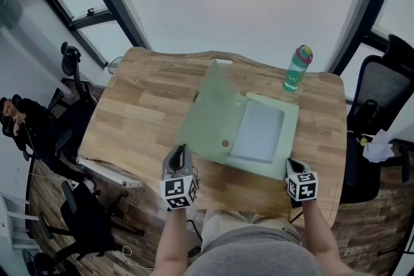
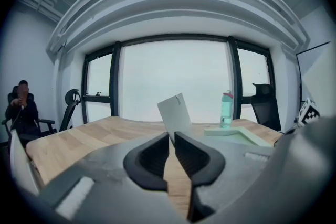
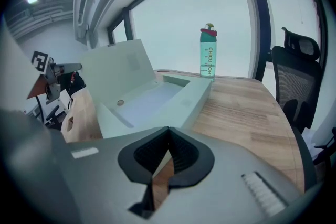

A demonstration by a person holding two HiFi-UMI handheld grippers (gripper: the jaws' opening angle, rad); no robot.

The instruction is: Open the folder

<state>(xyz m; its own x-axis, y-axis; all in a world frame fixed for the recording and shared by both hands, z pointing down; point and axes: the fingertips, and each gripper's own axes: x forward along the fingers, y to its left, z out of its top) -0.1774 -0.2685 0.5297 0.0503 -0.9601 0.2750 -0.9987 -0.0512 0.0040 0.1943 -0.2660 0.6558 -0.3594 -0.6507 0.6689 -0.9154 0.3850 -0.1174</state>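
One folder (image 1: 220, 119), one bottle (image 1: 297, 68), one table (image 1: 142, 119), two hand-held grippers (image 2: 171, 135) (image 3: 168, 129), perhaps three chairs (image 1: 381, 90)

An office. A wooden desk (image 1: 142, 113) stands before tall black-framed windows (image 2: 173, 81). A mesh office chair (image 1: 381, 84) sits off its right edge, and a person (image 1: 19, 116) sits among more chairs (image 1: 71, 58) off its left edge.
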